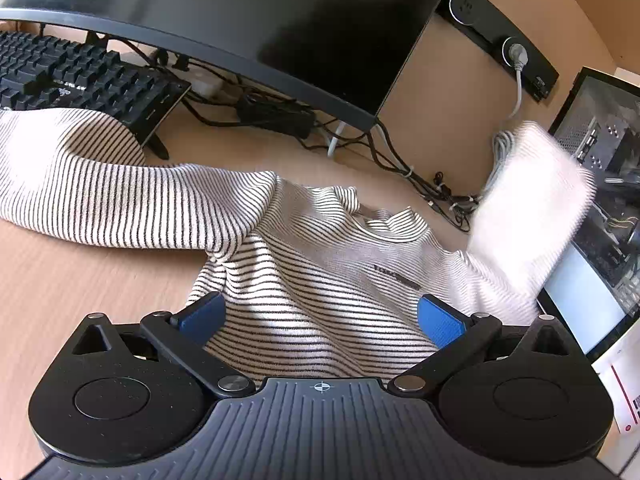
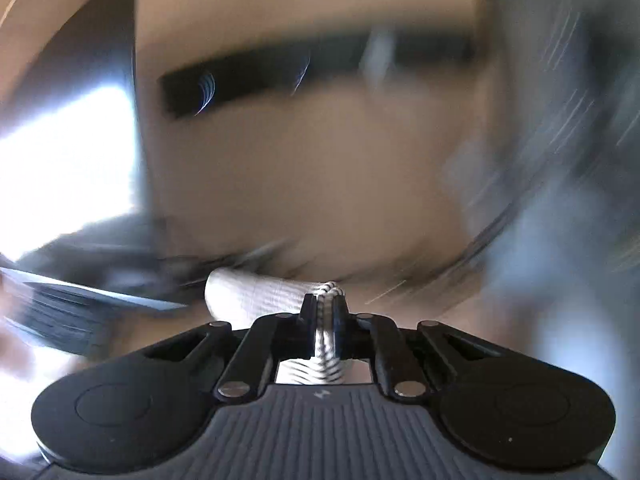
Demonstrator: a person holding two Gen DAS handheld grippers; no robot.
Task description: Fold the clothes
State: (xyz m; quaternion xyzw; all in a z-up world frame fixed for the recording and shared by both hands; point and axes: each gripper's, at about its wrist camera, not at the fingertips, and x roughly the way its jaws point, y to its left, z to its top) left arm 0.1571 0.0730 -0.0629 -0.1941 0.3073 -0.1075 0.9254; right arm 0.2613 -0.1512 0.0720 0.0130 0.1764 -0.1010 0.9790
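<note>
Here, the left gripper (image 1: 320, 316) is hovering with fingers spread apart over a striped sweater (image 1: 320, 280) lying on a wooden desk (image 1: 60, 272). The right gripper (image 2: 325, 312) is clamping a fold of that sweater, while a blurred sleeve (image 1: 528, 208) is lifting at three o'clock, below a monitor (image 1: 240, 20) at twelve.

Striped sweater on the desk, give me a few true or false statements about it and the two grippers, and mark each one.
1. The right gripper is clamped on a fold of the striped sweater. True.
2. The left gripper is shut on the sweater's hem. False: its blue pads stand wide apart, with the cloth lying between them ungripped.
3. One sleeve lies stretched out towards the keyboard. True.
4. The sweater is already folded into a neat square. False: its body lies spread on the desk, neckline showing.
5. The sweater is plain blue. False: it is white with thin dark stripes.
</note>
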